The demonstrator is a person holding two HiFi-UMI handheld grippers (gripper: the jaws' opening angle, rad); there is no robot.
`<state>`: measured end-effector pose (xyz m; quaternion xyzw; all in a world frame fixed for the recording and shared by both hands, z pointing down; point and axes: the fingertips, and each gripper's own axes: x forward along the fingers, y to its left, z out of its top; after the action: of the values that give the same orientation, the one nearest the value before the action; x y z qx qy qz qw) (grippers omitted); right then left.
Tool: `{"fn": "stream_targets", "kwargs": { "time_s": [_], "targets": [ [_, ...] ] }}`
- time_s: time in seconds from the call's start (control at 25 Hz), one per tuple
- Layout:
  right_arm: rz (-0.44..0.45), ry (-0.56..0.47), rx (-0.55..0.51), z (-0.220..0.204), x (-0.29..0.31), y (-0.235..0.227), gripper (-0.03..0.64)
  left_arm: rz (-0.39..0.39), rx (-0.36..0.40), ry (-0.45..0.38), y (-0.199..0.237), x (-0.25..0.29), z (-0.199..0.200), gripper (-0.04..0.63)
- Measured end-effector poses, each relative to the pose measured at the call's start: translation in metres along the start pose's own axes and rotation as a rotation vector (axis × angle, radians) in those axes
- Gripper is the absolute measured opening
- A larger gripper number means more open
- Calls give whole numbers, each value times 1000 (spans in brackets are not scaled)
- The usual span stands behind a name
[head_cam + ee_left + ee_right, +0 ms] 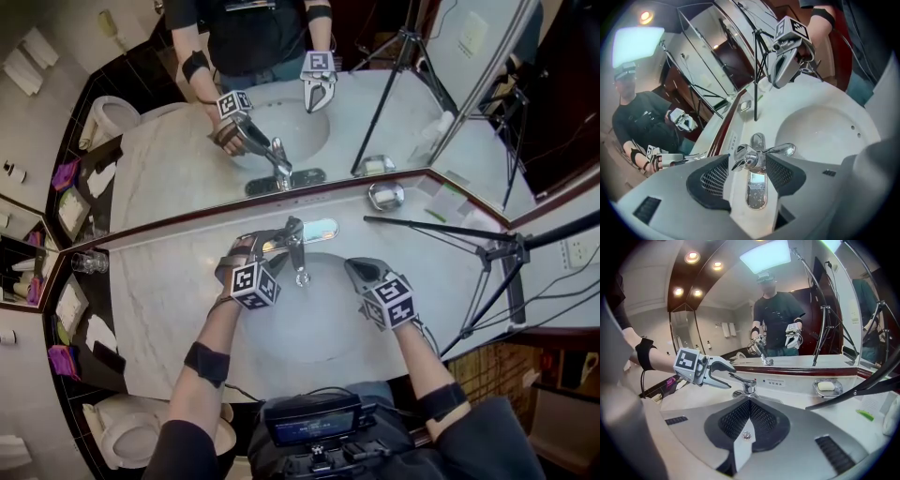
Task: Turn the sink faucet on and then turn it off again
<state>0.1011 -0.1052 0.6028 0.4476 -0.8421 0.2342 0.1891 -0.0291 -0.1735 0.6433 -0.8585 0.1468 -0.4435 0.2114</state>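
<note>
Left gripper (748,161) straddles the faucet lever (736,378), jaws spread, seemingly poised to grip it. Right gripper (361,273), pressed together, empty, hangs over the basin (309,330).

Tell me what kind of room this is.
Probably a bathroom, maybe a hotel's: a sink with a faucet, a wide mirror behind it, and a toilet beside the counter.

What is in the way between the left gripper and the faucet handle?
Nothing visible is in the way. The left gripper has its jaws open on either side of the faucet handle, with no other thing between them.
</note>
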Motion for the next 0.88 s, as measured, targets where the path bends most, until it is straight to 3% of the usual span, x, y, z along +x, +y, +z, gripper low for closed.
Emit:
{"fn": "stream_targets", "kwargs": {
  "time_s": [0.2, 0.36, 0.88],
  "targets": [
    [1, 5, 6, -1, 4, -2, 20, -6, 12, -1, -3, 12, -3, 221],
    [5, 14, 9, -3, 9, -1, 20, 62, 12, -5, 6, 8, 2, 173],
    [16, 30, 5, -4, 18, 7, 20, 189, -11, -24, 0, 4, -1, 169]
  ]
}}
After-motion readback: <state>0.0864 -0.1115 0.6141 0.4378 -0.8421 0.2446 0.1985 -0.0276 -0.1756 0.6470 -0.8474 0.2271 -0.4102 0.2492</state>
